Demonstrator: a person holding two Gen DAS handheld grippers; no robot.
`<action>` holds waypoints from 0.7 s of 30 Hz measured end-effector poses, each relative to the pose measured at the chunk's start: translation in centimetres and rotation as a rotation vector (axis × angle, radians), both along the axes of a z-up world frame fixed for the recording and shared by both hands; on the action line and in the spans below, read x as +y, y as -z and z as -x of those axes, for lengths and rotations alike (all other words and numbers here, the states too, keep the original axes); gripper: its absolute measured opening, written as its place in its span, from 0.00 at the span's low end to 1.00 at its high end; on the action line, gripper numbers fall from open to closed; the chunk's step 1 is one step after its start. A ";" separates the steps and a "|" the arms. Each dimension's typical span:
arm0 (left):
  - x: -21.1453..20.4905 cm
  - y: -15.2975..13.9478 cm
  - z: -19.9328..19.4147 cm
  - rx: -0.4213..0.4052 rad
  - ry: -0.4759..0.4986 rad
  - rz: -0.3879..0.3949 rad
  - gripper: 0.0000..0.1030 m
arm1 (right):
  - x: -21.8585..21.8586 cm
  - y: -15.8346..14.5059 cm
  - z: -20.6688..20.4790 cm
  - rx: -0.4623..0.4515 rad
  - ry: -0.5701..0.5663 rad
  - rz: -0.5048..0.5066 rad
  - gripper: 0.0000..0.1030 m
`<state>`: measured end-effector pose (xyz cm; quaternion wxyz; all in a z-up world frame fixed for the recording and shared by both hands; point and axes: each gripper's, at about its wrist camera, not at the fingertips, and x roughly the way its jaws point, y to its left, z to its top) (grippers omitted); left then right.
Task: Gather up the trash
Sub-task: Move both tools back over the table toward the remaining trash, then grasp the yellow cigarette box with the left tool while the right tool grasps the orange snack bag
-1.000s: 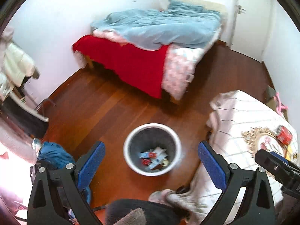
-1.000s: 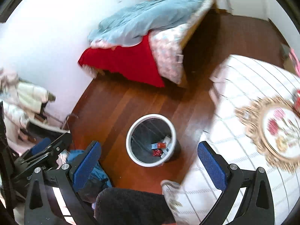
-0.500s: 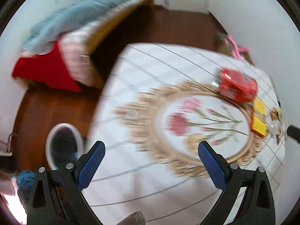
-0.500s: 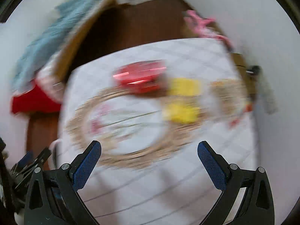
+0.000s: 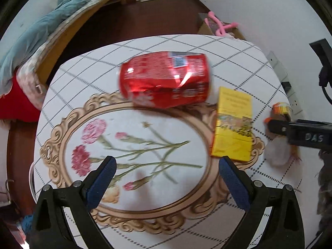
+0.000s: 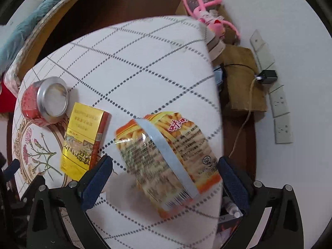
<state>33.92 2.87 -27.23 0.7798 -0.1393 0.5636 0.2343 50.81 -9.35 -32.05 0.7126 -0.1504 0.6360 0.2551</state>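
Here the counter [image 5: 145, 47], draped in a white checked cloth with a flower medallion, fills the space beneath both tools. The left tool [image 5: 166, 178] hangs over the medallion with its blue pads spread wide and nothing between them; the right tool [image 6: 165, 176] is likewise spread and empty. Largest of the 3 pieces of trash is the snack bag [image 6: 166, 161], lying flat directly ahead of the right tool, almost between its pads, near the counter's right edge. It looks light, thin and crinkly, likely slippery, so a pinch across a raised fold or along the sealed edge should hold better than a squeeze on the flat face. Next, the red can [image 5: 166, 78] lies on its side ahead of the left tool, well beyond its pads; it seems dented, light and prone to roll, so gripping across its round middle would suit. Smallest, the yellow pack [image 5: 233, 124] rests flat just ahead and right of the left tool, stiff-sided and best taken across its narrow width.
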 end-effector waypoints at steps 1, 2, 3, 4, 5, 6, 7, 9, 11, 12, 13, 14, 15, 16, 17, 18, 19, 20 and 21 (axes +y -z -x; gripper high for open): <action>-0.3 0.1 -0.4 0.000 0.016 -0.003 0.97 | -0.1 0.0 0.2 0.004 0.007 -0.021 0.87; -0.8 0.2 -0.8 0.003 0.032 -0.011 0.97 | -0.1 0.1 0.4 0.003 0.008 -0.032 0.80; -1.0 0.2 -1.0 0.002 0.045 -0.013 0.97 | -0.3 -0.1 0.6 0.000 0.009 -0.049 0.70; -1.1 0.3 -1.2 0.001 0.059 -0.014 0.97 | -0.6 -0.4 0.9 0.003 0.013 -0.074 0.66; -1.2 0.4 -1.6 0.002 0.069 -0.016 0.97 | -1.0 -0.8 1.2 0.005 0.025 -0.087 0.58; -1.3 0.5 -1.9 0.001 0.081 -0.013 0.97 | -1.2 -1.0 1.5 0.012 0.040 -0.106 0.52; -1.4 0.6 -2.3 -0.002 0.093 -0.007 0.97 | -1.8 -1.1 1.6 0.025 0.058 -0.129 0.50; -1.7 0.8 -3.1 -0.005 0.117 0.007 0.97 | -2.7 -1.3 2.0 0.036 0.085 -0.139 0.43; -2.0 0.9 -4.1 0.000 0.146 0.018 0.97 | -3.8 -1.3 2.0 0.042 0.115 -0.149 0.39; -2.4 1.1 -4.6 0.003 0.163 0.023 0.97 | -4.3 -1.3 2.0 0.051 0.126 -0.163 0.38; -2.6 1.3 -5.1 0.008 0.176 0.026 0.97 | -4.7 -1.2 2.0 0.056 0.140 -0.168 0.37; -2.8 1.5 -5.6 0.012 0.189 0.036 0.97 | -4.9 -1.2 1.8 0.056 0.144 -0.169 0.36; -3.0 1.9 -6.3 0.025 0.201 0.047 0.97 | -5.1 -1.2 1.6 0.057 0.152 -0.174 0.33; -3.1 2.0 -6.6 0.033 0.206 0.054 0.97 | -5.3 -1.1 1.5 0.057 0.164 -0.174 0.32; -3.3 2.2 -7.0 0.040 0.213 0.060 0.97 | -5.5 -1.2 1.4 0.056 0.171 -0.175 0.31; -3.5 2.4 -7.4 0.044 0.219 0.063 0.97 | -5.5 -1.2 1.2 0.057 0.179 -0.174 0.30; -3.6 2.6 -7.8 0.047 0.226 0.065 0.96 | -5.7 -1.2 1.1 0.058 0.190 -0.176 0.29; -3.7 2.8 -8.0 0.053 0.228 0.061 0.84 | -5.8 -1.2 1.0 0.057 0.196 -0.175 0.27; -3.7 3.1 -8.4 0.063 0.228 0.061 0.75 | -5.8 -1.3 1.0 0.053 0.202 -0.173 0.25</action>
